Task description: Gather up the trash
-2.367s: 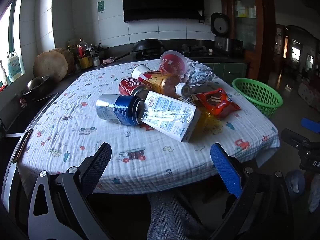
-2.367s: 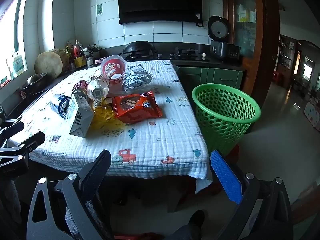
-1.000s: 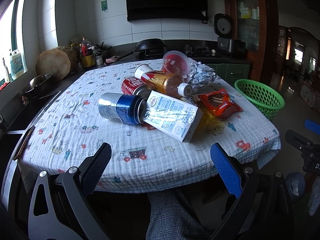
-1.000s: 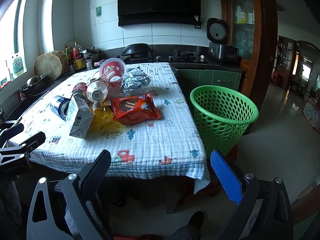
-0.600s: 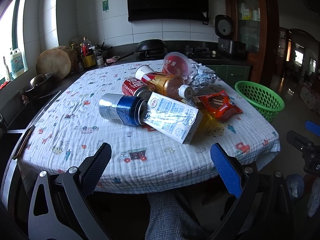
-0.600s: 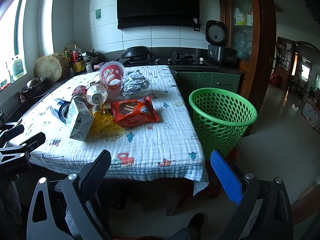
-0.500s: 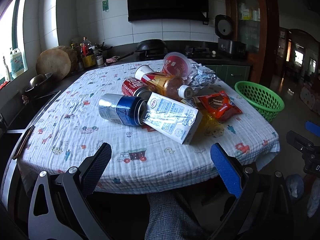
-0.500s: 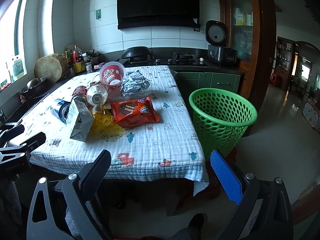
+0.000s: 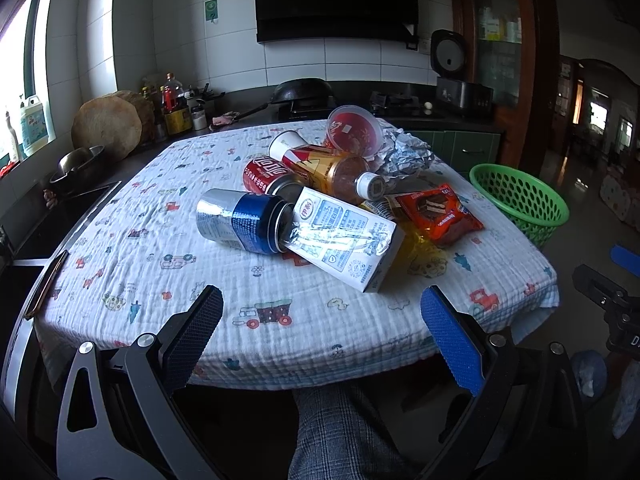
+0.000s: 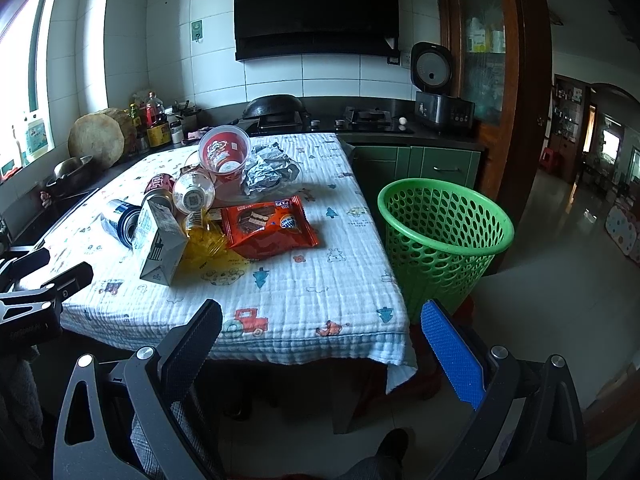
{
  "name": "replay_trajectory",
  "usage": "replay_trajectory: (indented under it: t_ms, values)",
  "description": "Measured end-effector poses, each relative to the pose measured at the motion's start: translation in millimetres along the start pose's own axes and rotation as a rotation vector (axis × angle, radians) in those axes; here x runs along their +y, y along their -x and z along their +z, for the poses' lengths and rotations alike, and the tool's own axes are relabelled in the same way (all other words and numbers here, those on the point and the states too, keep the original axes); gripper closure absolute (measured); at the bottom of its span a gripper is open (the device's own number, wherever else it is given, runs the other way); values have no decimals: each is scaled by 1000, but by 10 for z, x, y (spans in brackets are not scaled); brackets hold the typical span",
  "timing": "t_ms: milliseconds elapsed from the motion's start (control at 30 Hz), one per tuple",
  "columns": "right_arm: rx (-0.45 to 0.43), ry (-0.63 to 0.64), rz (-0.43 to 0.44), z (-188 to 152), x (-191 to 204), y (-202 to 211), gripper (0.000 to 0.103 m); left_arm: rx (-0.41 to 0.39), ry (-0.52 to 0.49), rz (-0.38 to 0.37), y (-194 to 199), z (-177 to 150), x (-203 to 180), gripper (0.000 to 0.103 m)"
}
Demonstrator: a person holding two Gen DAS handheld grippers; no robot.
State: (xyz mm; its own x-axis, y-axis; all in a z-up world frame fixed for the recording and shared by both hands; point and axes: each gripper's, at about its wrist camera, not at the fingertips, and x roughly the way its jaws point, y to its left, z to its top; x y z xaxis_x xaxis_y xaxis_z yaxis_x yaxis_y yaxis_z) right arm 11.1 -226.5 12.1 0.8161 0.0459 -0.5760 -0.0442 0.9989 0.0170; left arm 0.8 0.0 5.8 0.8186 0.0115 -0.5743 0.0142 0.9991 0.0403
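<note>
White printed cloth covers the surface [image 9: 120, 256], biggest thing in view. Green bin [image 10: 444, 236] stands on the floor just off the surface's right edge, nothing visible inside it. Trash pile sits mid-surface, right of centre: carton [image 9: 346, 240] nearest the front, lying flat, long axis running from far-left to near-right; blue can [image 9: 240, 220] on its side touching the carton's far-left end; red can [image 9: 268, 174] and bottle [image 9: 336, 172] behind, bottle cap pointing right; red cup [image 9: 354, 130] tipped, mouth toward camera, at the far end; foil [image 9: 404, 154] beside it; red wrapper [image 9: 436, 214] flat on the right side, yellow wrapper [image 9: 420, 246] partly under carton.

Left hand-held gripper [image 9: 320, 312]: jaws wide apart, holding nothing, off the near edge, carton straight ahead and close. Right hand-held gripper [image 10: 320, 316]: also wide apart, holding nothing, pile ahead-left, bin ahead-right.

Judgement: nothing collected yet. Left is nearer carton and cans; right is nearer red wrapper and bin. Carton's diagonal axis means closing across its short width needs a wrist turn.
</note>
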Motion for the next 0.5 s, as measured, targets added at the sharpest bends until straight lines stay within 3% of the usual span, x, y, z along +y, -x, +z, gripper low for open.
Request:
replay_trajectory:
  t_ms: [500]
  values:
    - [-16, 9, 15, -7, 19, 17, 6, 21, 8, -6, -38, 16, 11, 9]
